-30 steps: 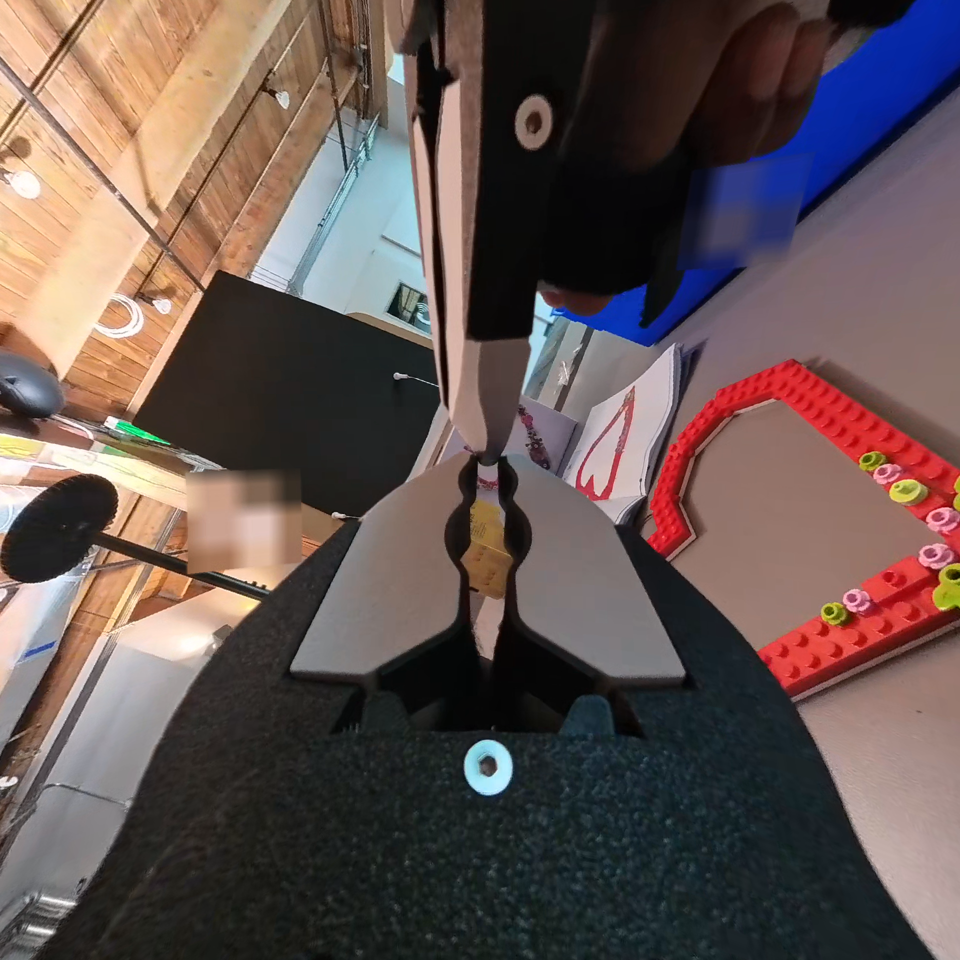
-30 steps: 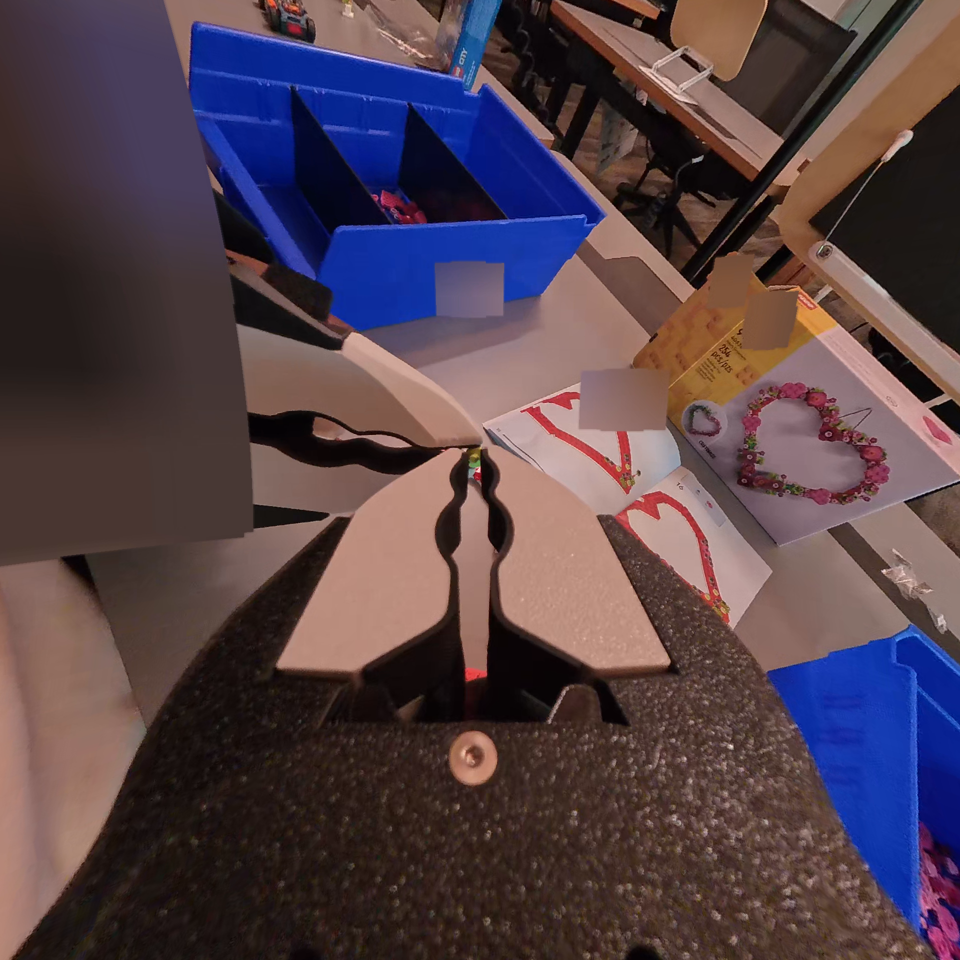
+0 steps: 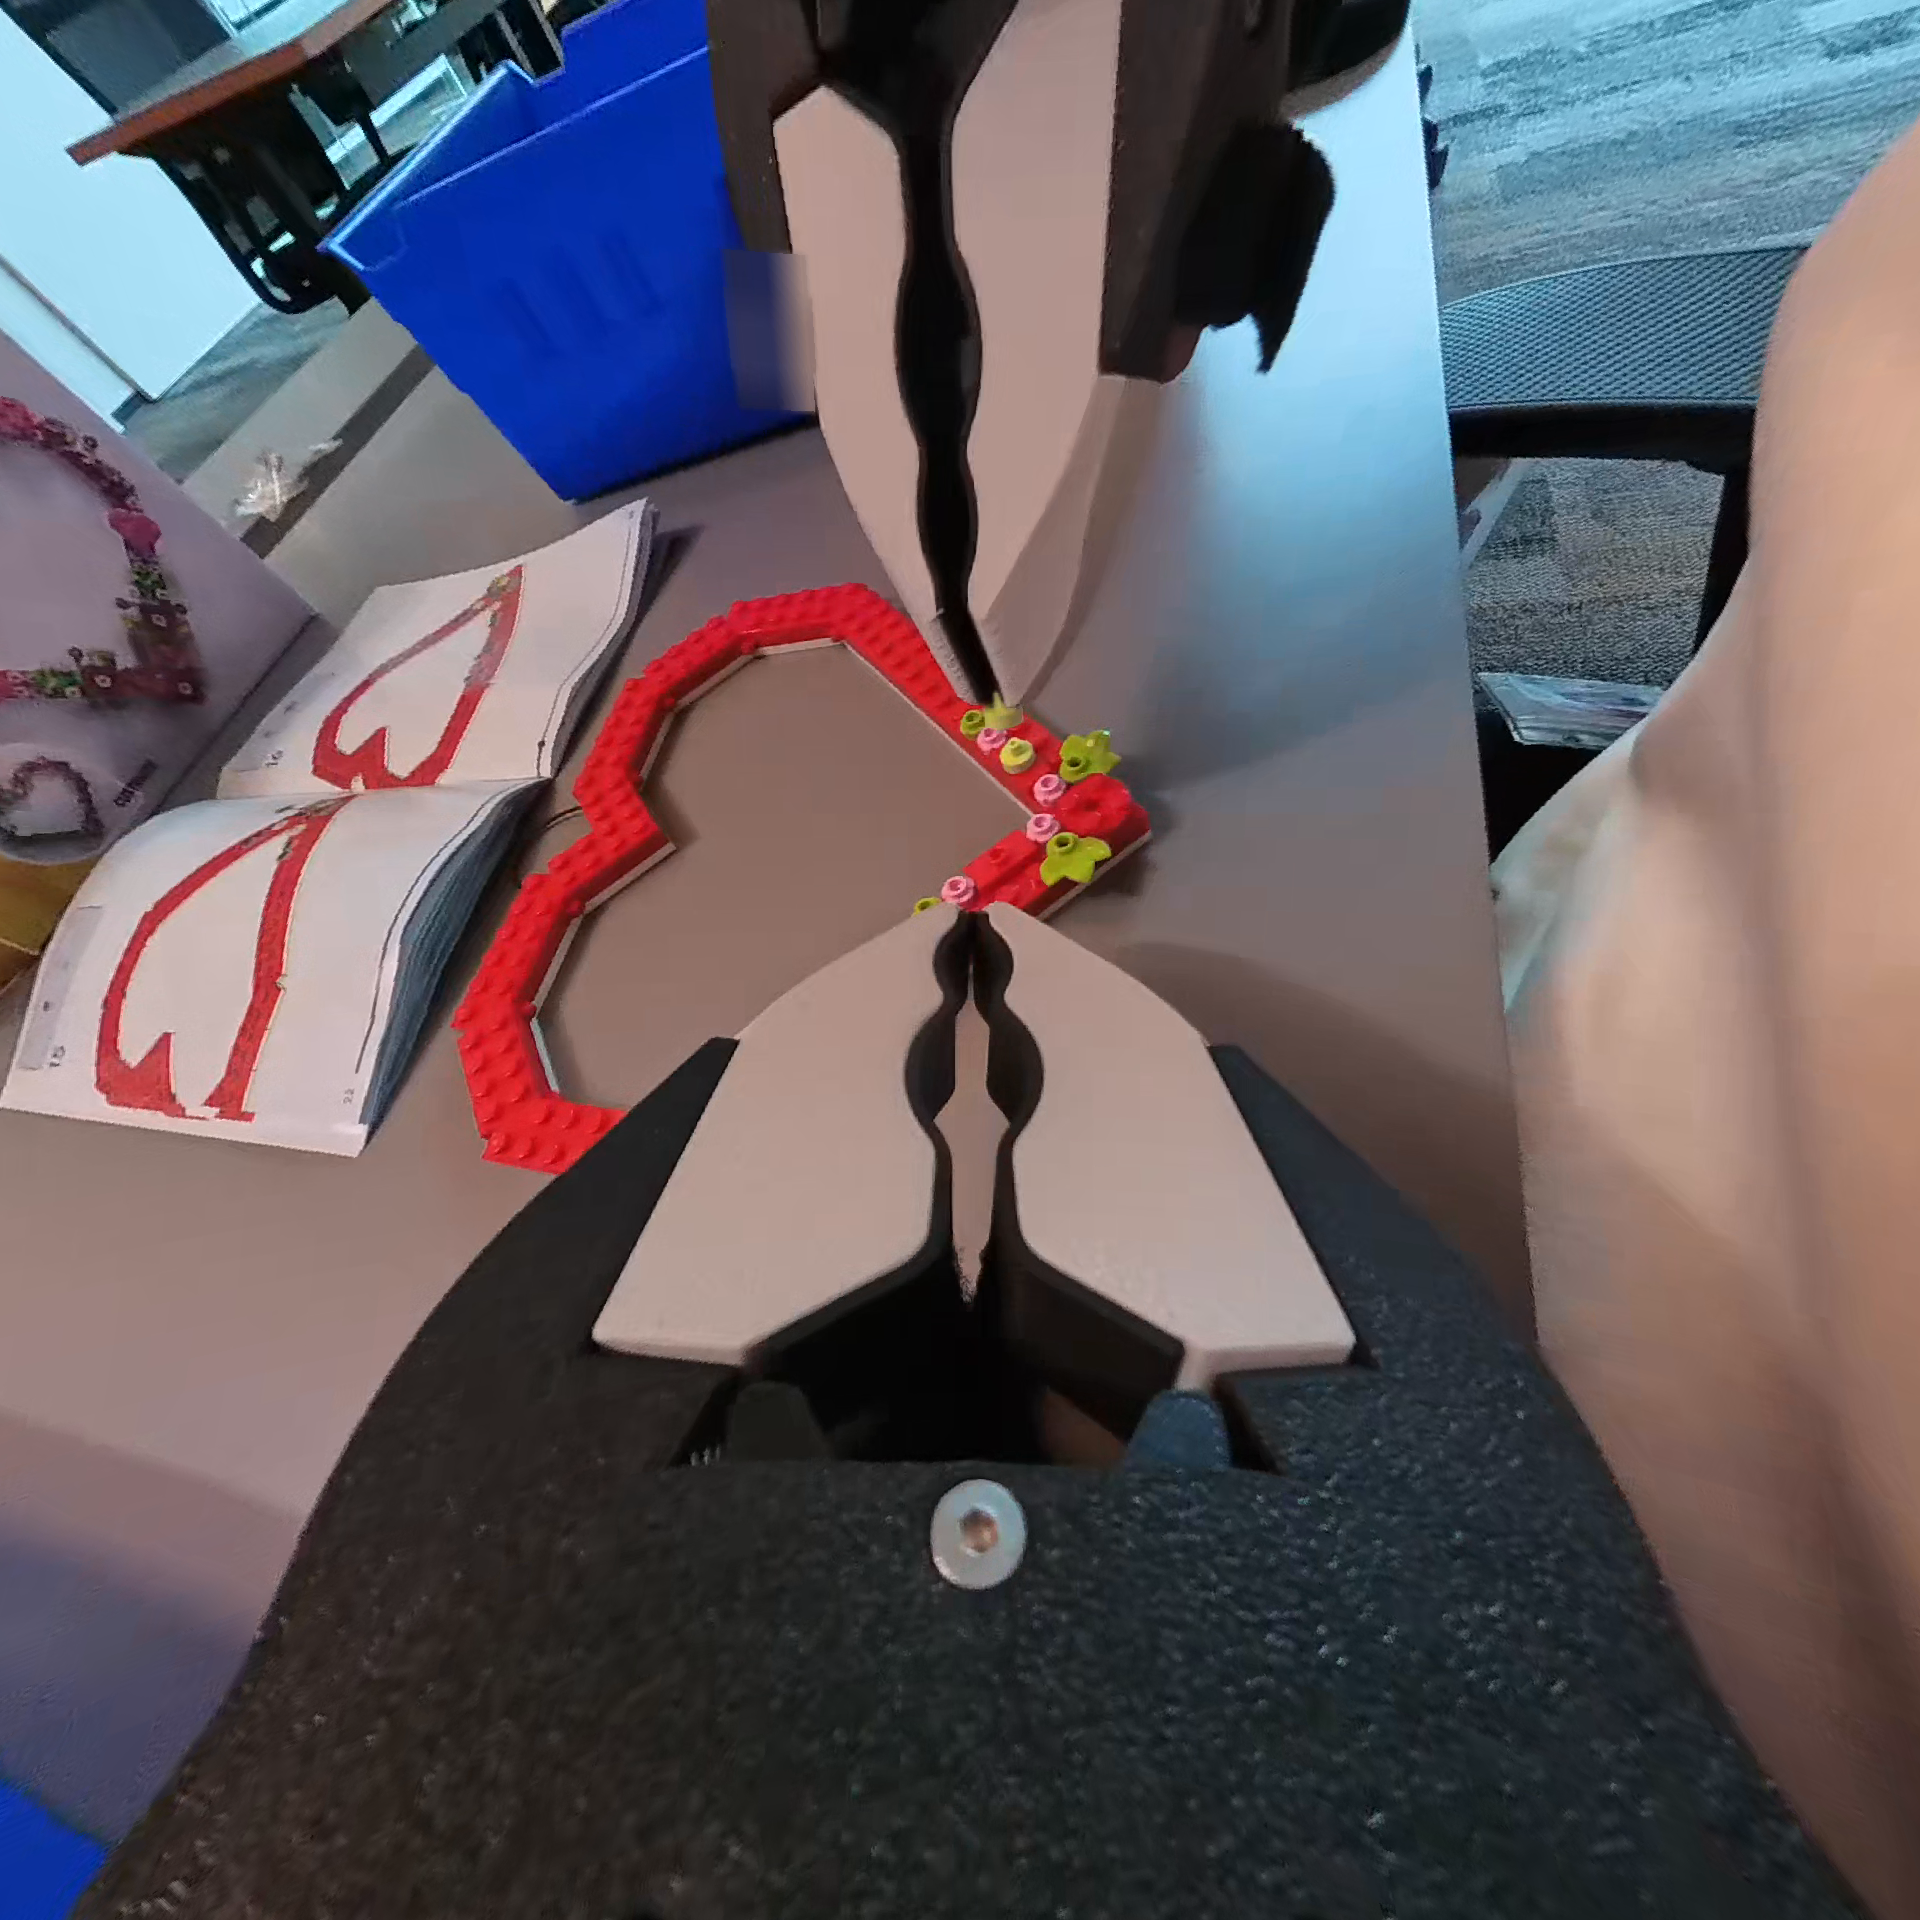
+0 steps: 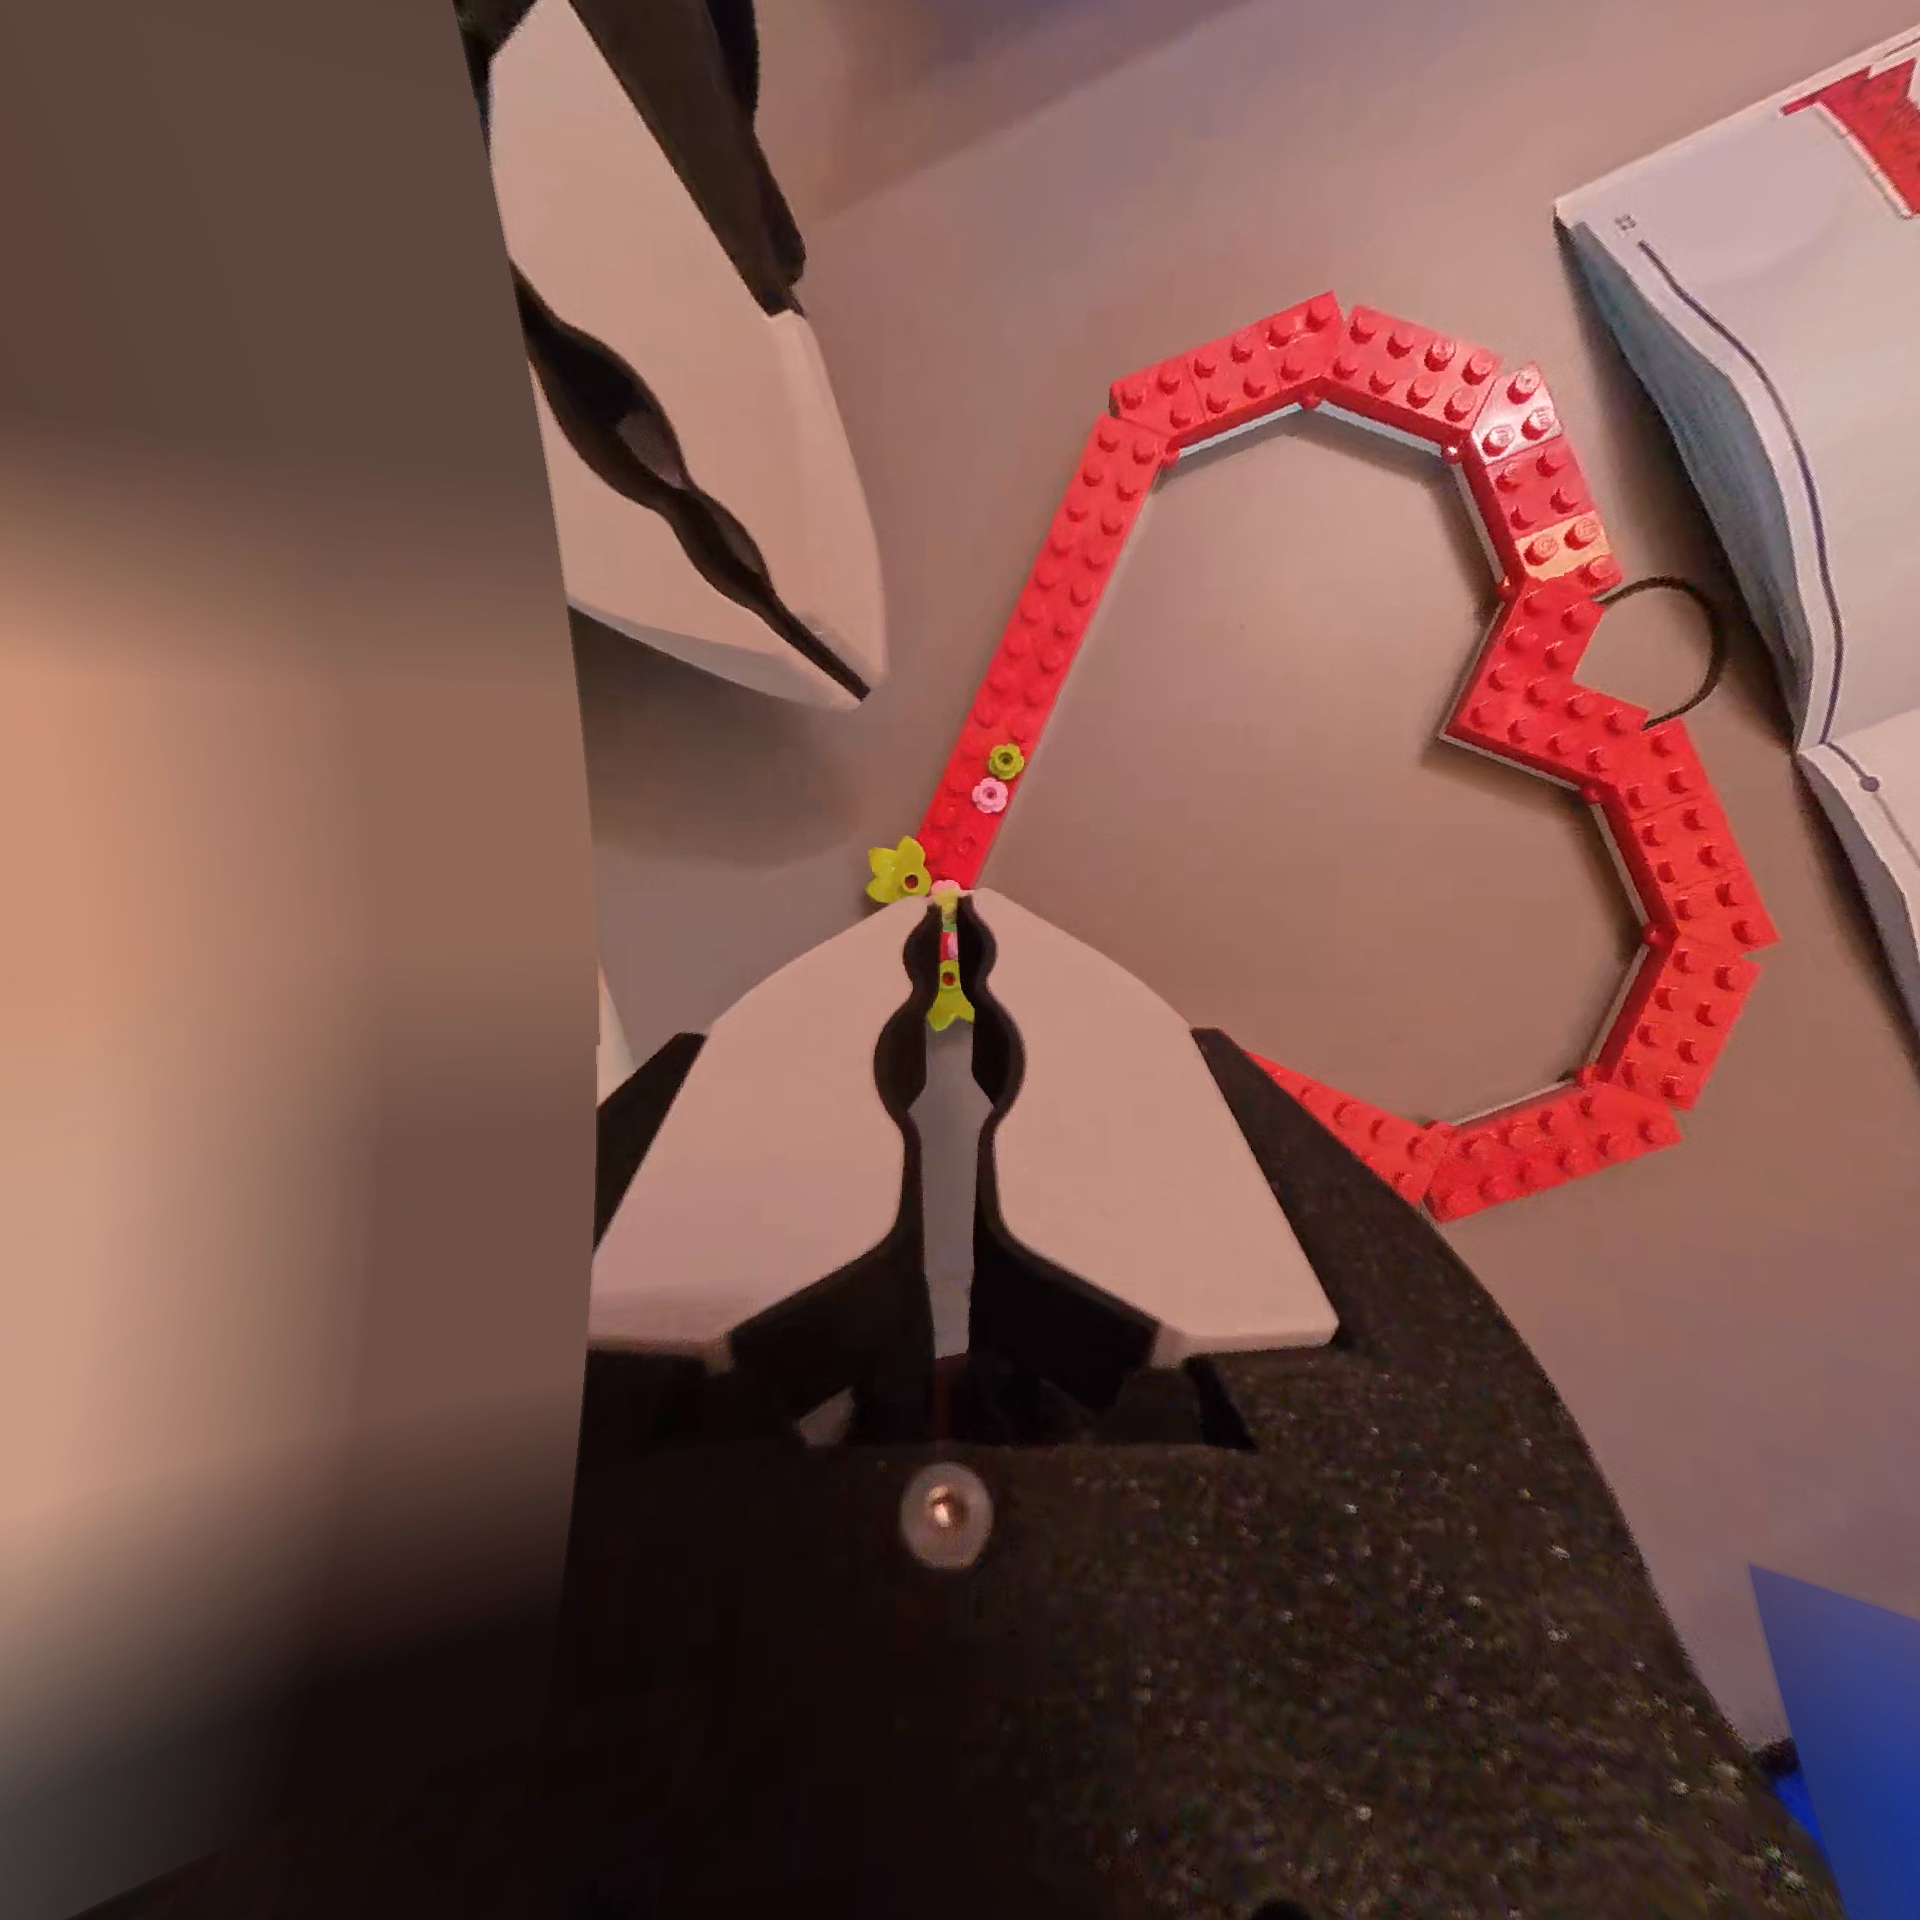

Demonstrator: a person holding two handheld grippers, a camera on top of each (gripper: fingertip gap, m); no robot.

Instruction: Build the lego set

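Observation:
A red heart-shaped brick frame (image 3: 665,717) lies flat on the grey table and also shows in the right wrist view (image 4: 1049,582). Small pink flowers (image 3: 1042,827) and lime leaves (image 3: 1086,756) sit on its pointed end. My right gripper (image 4: 948,902) is shut on a small lime-green piece (image 3: 1000,712) and holds it right at the frame beside those flowers; it comes down from the top of the left wrist view (image 3: 982,691). My left gripper (image 3: 966,914) is shut with nothing visible between its fingers, just short of the frame's point; it also shows in the right wrist view (image 4: 862,691).
An open instruction booklet (image 3: 312,904) lies left of the frame, with the set's box (image 3: 94,623) behind it. A blue bin (image 3: 561,270) stands at the back. The table edge and a chair (image 3: 1610,343) are to the right. A person's arm (image 3: 1714,935) fills the right side. About 4 cm separates my left fingertips from my right.
Both grippers have swung down from mid-air to the heart frame's pointed end. The yellow piece seen between my left fingers is gone. The right gripper now holds a lime piece at the frame.

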